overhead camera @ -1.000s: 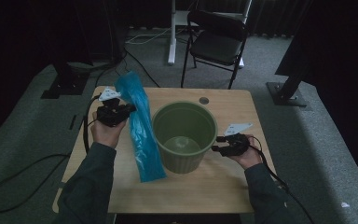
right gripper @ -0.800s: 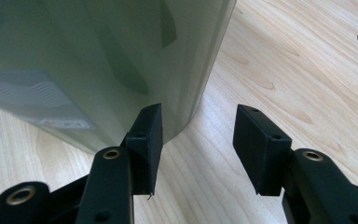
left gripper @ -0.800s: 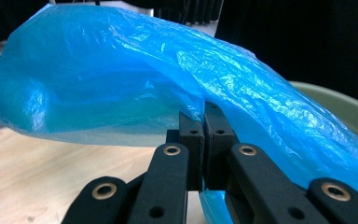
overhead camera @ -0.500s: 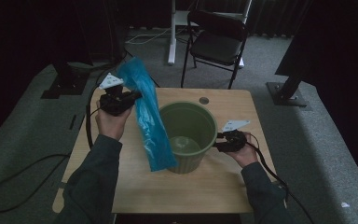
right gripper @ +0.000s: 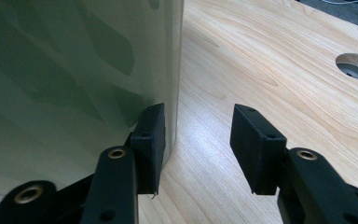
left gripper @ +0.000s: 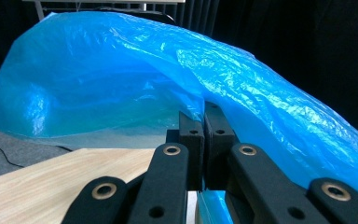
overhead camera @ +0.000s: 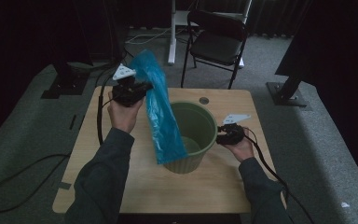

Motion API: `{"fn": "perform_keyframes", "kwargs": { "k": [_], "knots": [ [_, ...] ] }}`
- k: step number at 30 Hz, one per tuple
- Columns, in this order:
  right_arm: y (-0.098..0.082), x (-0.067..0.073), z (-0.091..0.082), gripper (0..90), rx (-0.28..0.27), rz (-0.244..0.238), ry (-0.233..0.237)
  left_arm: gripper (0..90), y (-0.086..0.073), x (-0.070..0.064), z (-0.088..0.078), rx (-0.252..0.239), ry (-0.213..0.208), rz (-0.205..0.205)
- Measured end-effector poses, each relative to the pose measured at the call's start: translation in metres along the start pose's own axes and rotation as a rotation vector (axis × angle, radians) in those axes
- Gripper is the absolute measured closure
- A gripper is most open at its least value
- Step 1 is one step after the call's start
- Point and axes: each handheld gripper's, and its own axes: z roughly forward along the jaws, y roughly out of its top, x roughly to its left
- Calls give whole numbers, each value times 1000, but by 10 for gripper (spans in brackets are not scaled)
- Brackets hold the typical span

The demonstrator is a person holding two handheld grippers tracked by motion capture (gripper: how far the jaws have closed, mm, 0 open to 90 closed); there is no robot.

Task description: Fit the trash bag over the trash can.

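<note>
A: Left gripper (overhead camera: pixel 142 87)?
B: Clamping the blue plastic bag (overhead camera: pixel 161 112), draping over the green bin's (overhead camera: pixel 200 122) 9 o'clock rim.
A: Right gripper (overhead camera: pixel 220 134)?
B: Jaws closing, gripping nothing, touching bin's 3 o'clock wall.

The blue bag (left gripper: pixel 121 88) is thin, glossy, crinkled plastic film. The green bin (overhead camera: pixel 193 135) looks smooth, matt plastic. The table (right gripper: pixel 270 60) is pale, grained wood. The pads (right gripper: pixel 151 135) look matt black.
</note>
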Motion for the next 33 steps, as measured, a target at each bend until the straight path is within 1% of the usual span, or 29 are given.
{"fn": "perform_keyframes", "kwargs": {
  "k": [7, 11, 15, 18, 21, 23, 24, 27, 30, 31, 33],
  "knots": [
    [0, 5, -3, 563, 5, -22, 21, 879, 6, -4, 8, -13, 3, -2],
    [0, 13, -7, 563, 18, -58, 39, 878, 10, -8, 16, -14, 28, 18],
    [1, 17, -10, 563, 22, -79, 42, 878, 14, -9, 22, -19, 48, 17],
    [1, 18, -12, 560, 20, -85, 44, 877, 15, -9, 25, -20, 58, 14],
    [2, 19, -14, 558, 17, -88, 45, 876, 14, -10, 28, -10, 67, 36],
    [2, 19, -16, 557, 16, -91, 42, 874, 11, -11, 28, -3, 59, 42],
    [2, 19, -17, 557, 17, -94, 39, 873, 9, -13, 29, 3, 63, 56],
    [2, 19, -21, 557, 15, -94, 30, 869, 2, -15, 28, 7, 43, 71],
    [2, 19, -27, 557, 11, -99, 18, 866, -6, -18, 26, 34, 39, 107],
    [2, 20, -29, 557, 13, -97, 15, 863, -8, -19, 25, 34, 43, 123],
    [2, 20, -32, 557, 14, -101, 7, 863, -13, -22, 22, 37, 38, 137]
  ]
}}
